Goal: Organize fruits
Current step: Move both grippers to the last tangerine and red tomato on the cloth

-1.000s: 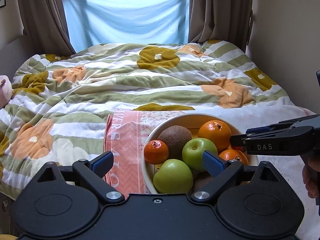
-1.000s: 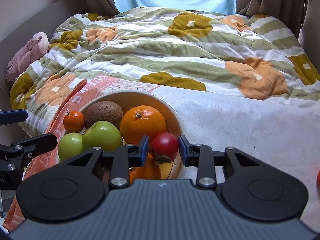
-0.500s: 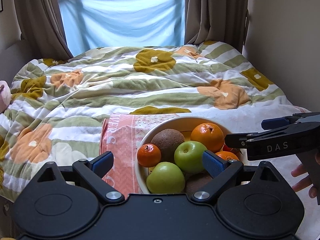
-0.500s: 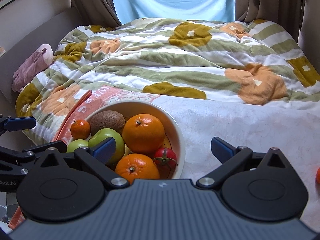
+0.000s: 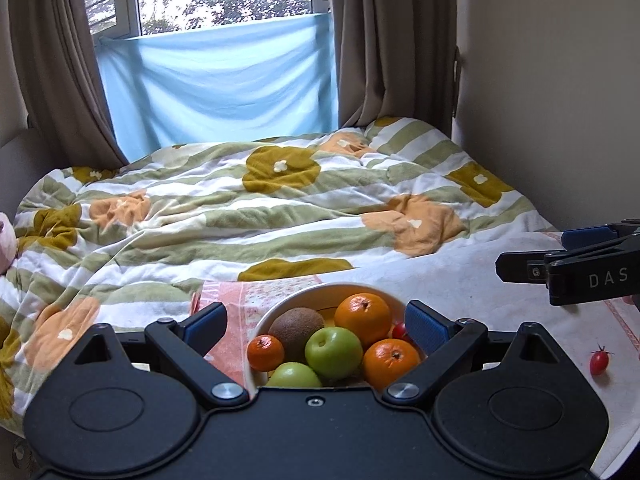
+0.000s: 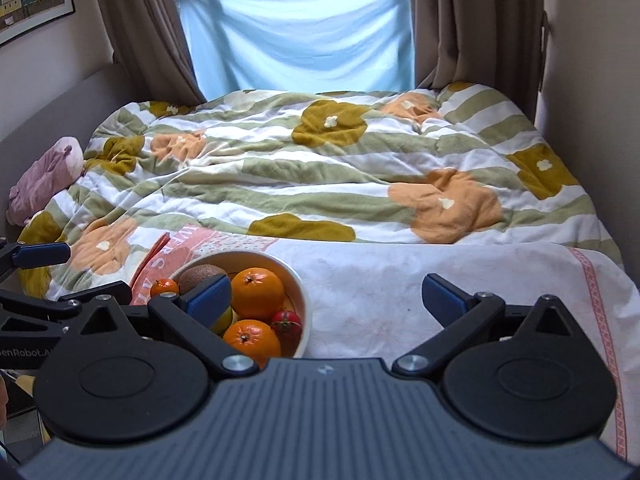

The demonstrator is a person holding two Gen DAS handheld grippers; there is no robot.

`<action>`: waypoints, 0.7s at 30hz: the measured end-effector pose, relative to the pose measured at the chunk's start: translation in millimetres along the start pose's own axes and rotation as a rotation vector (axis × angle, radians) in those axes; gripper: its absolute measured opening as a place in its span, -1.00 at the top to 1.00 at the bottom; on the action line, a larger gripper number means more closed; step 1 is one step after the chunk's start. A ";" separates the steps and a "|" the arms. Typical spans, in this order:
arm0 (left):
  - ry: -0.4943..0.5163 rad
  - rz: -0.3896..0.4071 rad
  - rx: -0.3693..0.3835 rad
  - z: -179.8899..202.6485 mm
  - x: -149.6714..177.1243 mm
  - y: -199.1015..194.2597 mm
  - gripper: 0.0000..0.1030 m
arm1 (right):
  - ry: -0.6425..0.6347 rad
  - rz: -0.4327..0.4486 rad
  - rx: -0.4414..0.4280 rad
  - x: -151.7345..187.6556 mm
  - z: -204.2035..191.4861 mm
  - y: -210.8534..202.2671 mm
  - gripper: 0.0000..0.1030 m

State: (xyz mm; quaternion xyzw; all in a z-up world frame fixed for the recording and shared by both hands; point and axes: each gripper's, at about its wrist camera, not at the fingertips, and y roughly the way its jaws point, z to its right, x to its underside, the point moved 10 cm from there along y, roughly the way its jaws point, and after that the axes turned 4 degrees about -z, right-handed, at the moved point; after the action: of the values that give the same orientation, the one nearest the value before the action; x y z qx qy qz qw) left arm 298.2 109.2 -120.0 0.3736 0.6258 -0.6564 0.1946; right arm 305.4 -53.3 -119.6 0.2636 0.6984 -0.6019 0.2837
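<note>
Both grippers are pulling up and back from the bowl (image 6: pixel 306 304) compared with a second ago, when the right gripper (image 6: pixel 332 300) was pinching a small red tomato (image 6: pixel 286 322) over it; that tomato is now lying inside the bowl at its right edge, and the right gripper is standing fully wide with nothing between its pads. The left gripper (image 5: pixel 316 326) is also spread wide and holding nothing, hovering just short of the bowl's near rim.

One stray cherry tomato (image 5: pixel 599 362) is resting on the white cloth (image 5: pixel 460 280), well apart from the bowl at about 3 o'clock from it in the left wrist view. It is lying almost upright in that picture (stem toward 1 o'clock). I judge the right gripper to be the nearer one, since it is sitting on that same side, at about 1 o'clock from the stray.

Inside the bowl, two oranges, a mandarin (image 5: pixel 265 353), a kiwi (image 5: pixel 296 327) and green apples are crowding together.

Everything is sitting on a bed (image 5: pixel 280 216) with a soft, rumpled floral duvet, so a small round fruit could roll. Behind it, brown curtains are framing a window half covered by blue cloth.
</note>
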 end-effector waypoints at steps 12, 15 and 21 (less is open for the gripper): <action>0.172 0.032 0.201 96.4 -32.4 14.6 -0.90 | 0.132 -0.016 0.218 52.9 104.6 -62.7 -1.00; 0.231 0.024 0.260 128.6 -39.3 27.3 -0.90 | 0.186 -0.037 0.249 71.4 129.6 -67.0 -1.00; 0.340 0.006 0.344 194.8 -51.6 61.7 -0.89 | 0.246 -0.091 0.290 104.1 165.2 -54.8 -1.00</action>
State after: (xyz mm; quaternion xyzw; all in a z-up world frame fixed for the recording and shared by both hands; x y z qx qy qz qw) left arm 328.0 -98.7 -136.0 0.5082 0.5273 -0.6806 0.0219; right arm 206.6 -221.6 -174.9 0.3414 0.6451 -0.6716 0.1278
